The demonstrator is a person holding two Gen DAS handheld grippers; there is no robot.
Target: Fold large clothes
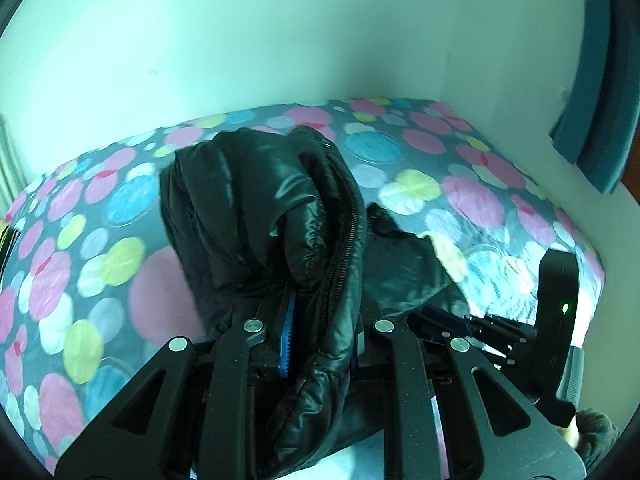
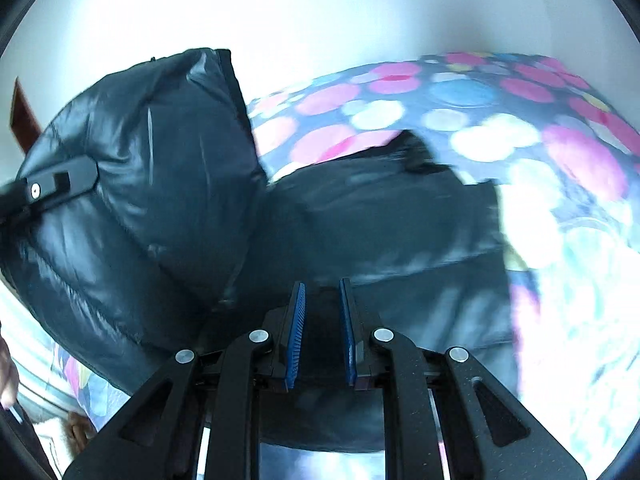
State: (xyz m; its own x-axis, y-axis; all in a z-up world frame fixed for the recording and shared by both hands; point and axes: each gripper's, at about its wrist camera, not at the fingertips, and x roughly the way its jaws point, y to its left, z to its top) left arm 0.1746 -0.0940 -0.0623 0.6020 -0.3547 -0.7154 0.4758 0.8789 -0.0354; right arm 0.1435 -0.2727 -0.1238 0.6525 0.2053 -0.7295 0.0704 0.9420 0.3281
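Slippery black jacket [image 1: 280, 216] could slide from the left gripper [image 1: 320, 320], whose jaws pinch its zipper edge above the bed [image 1: 100, 248], while the right gripper [image 2: 322, 336] gapes empty.

**A:** Entry: type of place?

**B:** A home bedroom. Evidence item one: a bed [image 1: 460, 168] filling the lower part of both views, pushed into the corner where two plain pale walls [image 1: 240, 40] meet.

**A:** Bedding?

**B:** One grey bedsheet [image 2: 440, 92] printed with pink, blue, yellow and white circles, stretched flat over the mattress.

**A:** Further items?

**B:** A blue curtain [image 1: 596, 80] hanging at the right edge of the left wrist view. A black puffer jacket [image 1: 260, 208], household clothing, over the bed. A reddish-brown wooden piece [image 2: 24, 112] at the left edge of the right wrist view; what it belongs to cannot be told.
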